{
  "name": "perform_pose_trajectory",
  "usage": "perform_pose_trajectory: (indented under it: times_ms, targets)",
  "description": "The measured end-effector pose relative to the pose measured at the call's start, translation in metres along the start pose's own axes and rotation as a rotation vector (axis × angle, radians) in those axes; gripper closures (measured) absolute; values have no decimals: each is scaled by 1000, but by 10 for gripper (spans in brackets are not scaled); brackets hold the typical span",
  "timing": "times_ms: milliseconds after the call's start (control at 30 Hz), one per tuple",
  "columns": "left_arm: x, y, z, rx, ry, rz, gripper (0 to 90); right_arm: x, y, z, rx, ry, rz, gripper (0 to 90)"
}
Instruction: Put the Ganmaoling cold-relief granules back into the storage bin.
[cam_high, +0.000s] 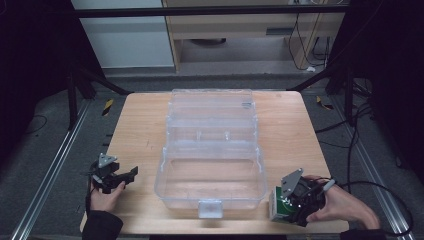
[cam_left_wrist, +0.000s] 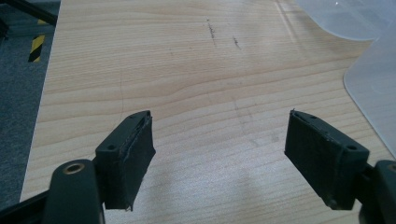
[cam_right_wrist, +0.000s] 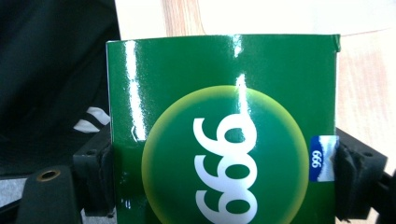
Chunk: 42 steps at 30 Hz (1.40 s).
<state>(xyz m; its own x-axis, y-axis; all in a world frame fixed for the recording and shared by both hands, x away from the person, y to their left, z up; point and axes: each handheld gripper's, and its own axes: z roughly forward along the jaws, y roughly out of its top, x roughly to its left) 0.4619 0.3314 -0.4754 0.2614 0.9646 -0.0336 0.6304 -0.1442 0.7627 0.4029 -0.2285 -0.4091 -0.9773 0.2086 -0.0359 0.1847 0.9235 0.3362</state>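
A green box (cam_right_wrist: 224, 135) printed with white "999" in a yellow-edged circle sits between my right gripper's jaws, whose pads (cam_right_wrist: 348, 179) press on both its sides. In the high view that box (cam_high: 278, 204) shows its green and white faces at the table's front right, in my right gripper (cam_high: 287, 204), just right of the bin's front corner. A clear plastic storage bin (cam_high: 210, 170) with its lid (cam_high: 211, 107) thrown back stands mid-table. My left gripper (cam_high: 125, 179) rests at the front left, open. Its jaws (cam_left_wrist: 219, 158) stand wide over bare wood.
The wooden table (cam_high: 140, 130) stands on grey floor with metal rails either side. A corner of the clear bin (cam_left_wrist: 373, 93) lies right of the left gripper. Dark stands and cables sit behind and to the right.
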Motion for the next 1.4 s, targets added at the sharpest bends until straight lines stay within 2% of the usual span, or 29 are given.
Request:
perform_pose_trajectory:
  times_ms: [200,433,667,1033,1400]
  targets:
    - [0,0,0,-1,0,-1,229,4,3,-32,-46,-16,15,162]
    - [0,0,0,-1,-1,-1,229,6,10,-52,-71,-29,17,162]
    - [0,0,0,-1,-1,-1,229,4,29,-71,-87,-36,13,162]
    - [0,0,0,-1,-2,-2,229,-3,57,-84,-106,-62,-29,161]
    - [1,0,0,-1,-4,-2,229,-21,90,-76,-137,-91,-49,160]
